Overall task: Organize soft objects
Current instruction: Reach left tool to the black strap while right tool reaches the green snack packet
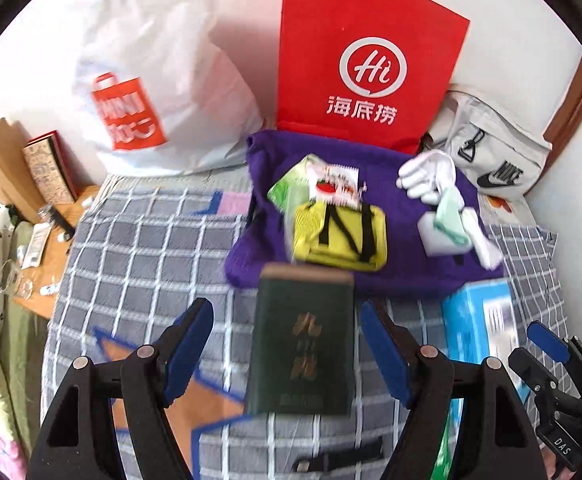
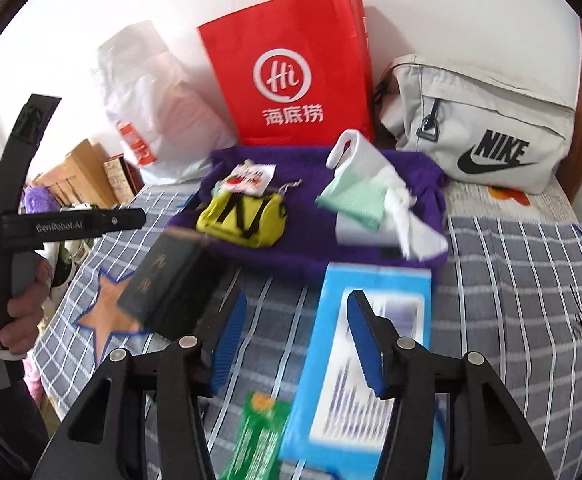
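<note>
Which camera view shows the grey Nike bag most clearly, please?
The right wrist view. There the grey Nike bag shows nearly whole, with its logo and zipper pull plain, behind the purple cloth. In the left wrist view it sits small at the right edge, partly cut by the red bag.

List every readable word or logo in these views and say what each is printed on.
"Hi" and "海底捞": red paper bag
"NIKE": grey pouch
"GenRobot.AI": left gripper's body
"DAS": right gripper's body
Green book, blue box, white plastic bag: print too blurred.
</note>
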Demonstrator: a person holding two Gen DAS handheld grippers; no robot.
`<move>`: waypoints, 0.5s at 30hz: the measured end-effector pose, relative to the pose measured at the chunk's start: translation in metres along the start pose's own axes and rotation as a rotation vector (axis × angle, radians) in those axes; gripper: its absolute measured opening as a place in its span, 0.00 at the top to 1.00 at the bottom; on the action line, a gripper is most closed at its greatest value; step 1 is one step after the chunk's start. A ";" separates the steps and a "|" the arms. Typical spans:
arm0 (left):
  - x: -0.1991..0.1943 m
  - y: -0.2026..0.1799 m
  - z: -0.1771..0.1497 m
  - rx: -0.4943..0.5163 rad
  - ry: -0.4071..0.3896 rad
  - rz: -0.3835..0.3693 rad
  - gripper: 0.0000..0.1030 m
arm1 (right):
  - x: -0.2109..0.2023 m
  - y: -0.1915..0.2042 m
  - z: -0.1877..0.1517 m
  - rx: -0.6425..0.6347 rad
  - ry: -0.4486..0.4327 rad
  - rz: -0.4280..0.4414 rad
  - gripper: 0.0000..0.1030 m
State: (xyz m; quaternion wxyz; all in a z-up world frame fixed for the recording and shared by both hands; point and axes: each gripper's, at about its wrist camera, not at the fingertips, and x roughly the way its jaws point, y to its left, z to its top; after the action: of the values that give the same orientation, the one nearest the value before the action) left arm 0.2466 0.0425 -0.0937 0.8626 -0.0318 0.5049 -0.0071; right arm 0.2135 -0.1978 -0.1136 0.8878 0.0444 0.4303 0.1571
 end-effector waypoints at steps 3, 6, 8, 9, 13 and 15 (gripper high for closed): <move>-0.016 0.006 -0.020 0.002 -0.019 0.021 0.27 | -0.013 0.011 -0.020 0.004 0.003 -0.007 0.49; -0.028 0.011 -0.042 0.010 -0.029 0.049 0.27 | -0.021 0.019 -0.038 0.001 0.003 -0.007 0.50; -0.033 0.015 -0.058 0.003 -0.028 0.060 0.27 | -0.026 0.022 -0.050 0.004 0.006 -0.013 0.50; -0.034 0.016 -0.065 -0.001 -0.026 0.061 0.27 | -0.027 0.024 -0.057 0.007 0.012 -0.013 0.50; -0.034 0.017 -0.098 -0.010 -0.019 0.059 0.27 | -0.034 0.030 -0.082 -0.022 0.023 -0.030 0.50; -0.029 0.014 -0.112 -0.007 -0.004 0.049 0.27 | -0.035 0.031 -0.093 -0.024 0.030 -0.022 0.50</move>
State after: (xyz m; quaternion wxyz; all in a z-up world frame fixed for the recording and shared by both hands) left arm 0.1340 0.0528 -0.1239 0.8634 -0.0226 0.5038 0.0158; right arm 0.1132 -0.1850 -0.1387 0.8833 0.0267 0.4423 0.1529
